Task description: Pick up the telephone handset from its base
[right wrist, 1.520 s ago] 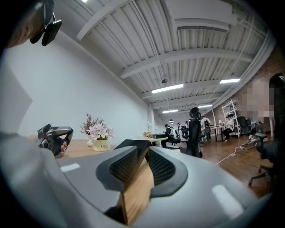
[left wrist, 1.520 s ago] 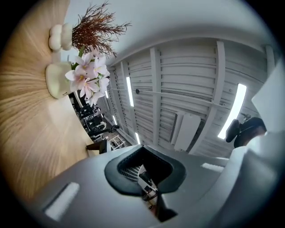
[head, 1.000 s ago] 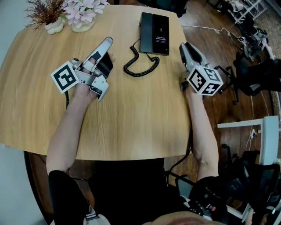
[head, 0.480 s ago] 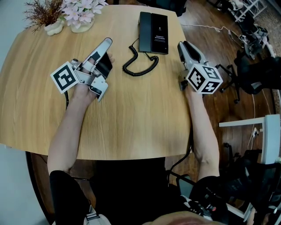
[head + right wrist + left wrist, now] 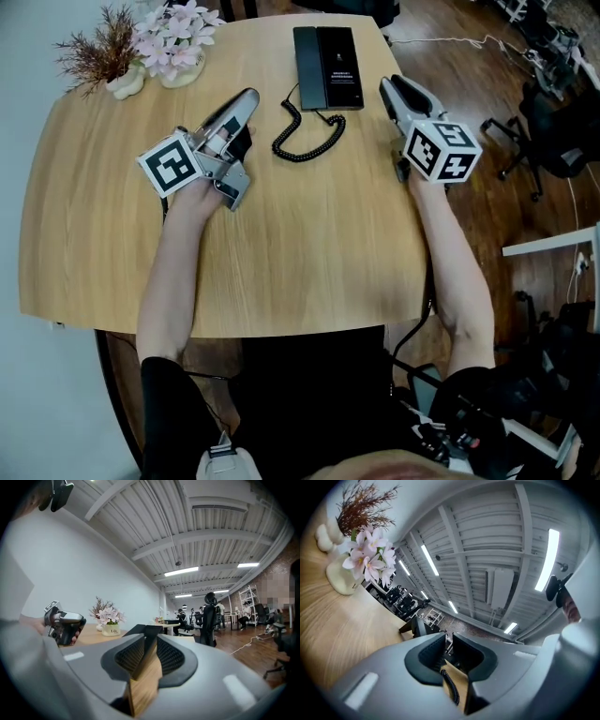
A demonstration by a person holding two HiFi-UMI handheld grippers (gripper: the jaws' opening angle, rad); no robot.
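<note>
Handset [image 5: 306, 67] lies on the left side of its black base [image 5: 342, 70], at the far edge of the wooden table [image 5: 309, 253]. Coiled cord [image 5: 307, 141] lies on the wood just in front of the phone. Your left gripper [image 5: 249, 96] is left of the cord, tips angled toward the phone and apart from it. Its jaws are a slit apart and opening, nothing between them. Your right gripper [image 5: 388, 86] hovers just right of the base, not touching it, jaws closed and empty. Pink flowers [image 5: 176, 42] stand at the far left corner.
</note>
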